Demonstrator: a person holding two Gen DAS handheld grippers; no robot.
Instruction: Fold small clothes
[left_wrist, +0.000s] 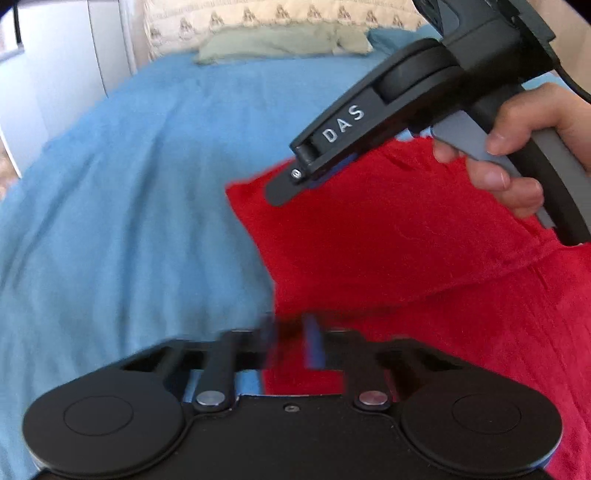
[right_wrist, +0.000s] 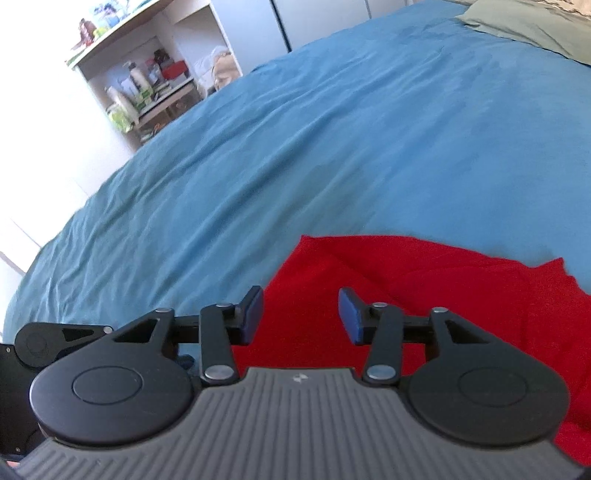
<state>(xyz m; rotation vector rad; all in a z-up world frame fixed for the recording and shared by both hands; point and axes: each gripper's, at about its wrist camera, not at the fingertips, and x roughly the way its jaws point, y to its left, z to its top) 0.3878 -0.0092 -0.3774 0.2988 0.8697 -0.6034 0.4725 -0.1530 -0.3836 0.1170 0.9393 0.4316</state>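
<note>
Left wrist view smears its own left claw (left_wrist: 291, 343) into a blur at 6 o'clock; its pads look drawn together at the edge of the red garment (left_wrist: 424, 258), grip uncertain. That cloth lies on the blue bed (left_wrist: 129, 221), cut off toward 4 o'clock, one corner pointing to 10 o'clock. The right claw (right_wrist: 301, 317) hangs half open over the cloth, empty.

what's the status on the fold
Left gripper shut on red garment edge. Right gripper open above it, holding nothing. Blue bedsheet around it bare.
</note>
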